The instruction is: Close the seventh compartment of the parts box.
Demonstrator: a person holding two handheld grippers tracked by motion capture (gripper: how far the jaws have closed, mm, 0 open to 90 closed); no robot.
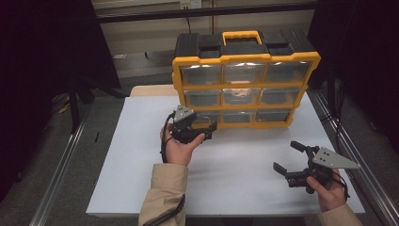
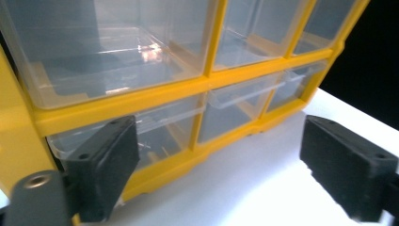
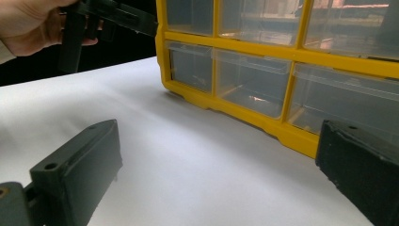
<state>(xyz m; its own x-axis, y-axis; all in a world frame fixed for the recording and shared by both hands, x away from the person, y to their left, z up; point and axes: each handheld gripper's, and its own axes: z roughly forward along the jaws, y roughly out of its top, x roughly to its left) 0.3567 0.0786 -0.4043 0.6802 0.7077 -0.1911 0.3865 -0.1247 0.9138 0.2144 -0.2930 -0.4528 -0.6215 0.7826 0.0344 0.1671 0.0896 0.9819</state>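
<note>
Nine clear drawers sit in three rows of three inside the yellow organizer (image 1: 245,89), which stands upright at the far middle of the white surface (image 1: 141,155), its black top and yellow handle (image 1: 242,36) at the back. My left claw (image 1: 210,128) hangs right at the bottom-left drawer (image 2: 160,127), jaws spread wide with nothing between them; whether the near jaw touches the yellow frame I cannot tell. In the left claw view that drawer's front stands slightly proud of the frame, and something small and pale lies inside it, too blurred to name. The middle bottom drawer (image 2: 235,110) and the ones above look empty, though glare on the plastic hides much of their floors.

My right claw (image 1: 289,160) is well apart, low over the near right part of the surface, jaws open and empty, pointing towards the organizer. From its view my left hand (image 3: 28,23) shows at the upper left, cut off by the edge.

Beyond the surface, metal rails run along both sides, and the room around is dark and hard to make out.
</note>
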